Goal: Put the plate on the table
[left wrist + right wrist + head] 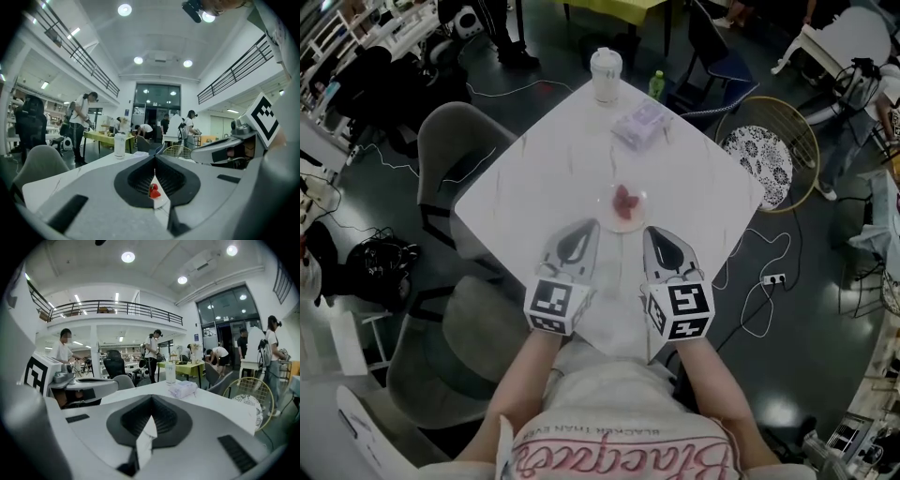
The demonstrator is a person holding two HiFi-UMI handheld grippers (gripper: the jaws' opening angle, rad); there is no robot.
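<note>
Operator: Plate position, relative to my claws?

Spotter: From your head camera, the plate [621, 224], carrying strawberries [625, 200], lies on the white table [525, 178], dead ahead on the midline between your two tools. Your left gripper [592, 223] points at its near-left rim and your right gripper [648, 230] at its near-right rim. Both tips sit just beside that rim. Contact cannot be confirmed from above.

Operator: Which hand is nearer?

Spotter: Neither, by my reading. Your tips flank the plate about evenly, so either hand has the same short reach forward and inward. The plate is round, so no long axis governs your approach, only the near arc of the rim.

Operator: And the jaws?

Spotter: Both pairs are drawn nearly together, with only a thin slit between them. Through your left slit the strawberries and a wedge of plate show. I judge they lie past the jaws and are not pinched by them. Through your right slit a pale wedge shows, and I cannot tell whether it is table or rim. You appear to be gripping nothing on either side.

Operator: So the job?

Spotter: The plate looks already set down near the table's middle, well short of the lidded cup [606, 73] and wrapped packet [642, 124] toward the far corner. Any further move of yours turns on that centred, straight-ahead line.
</note>
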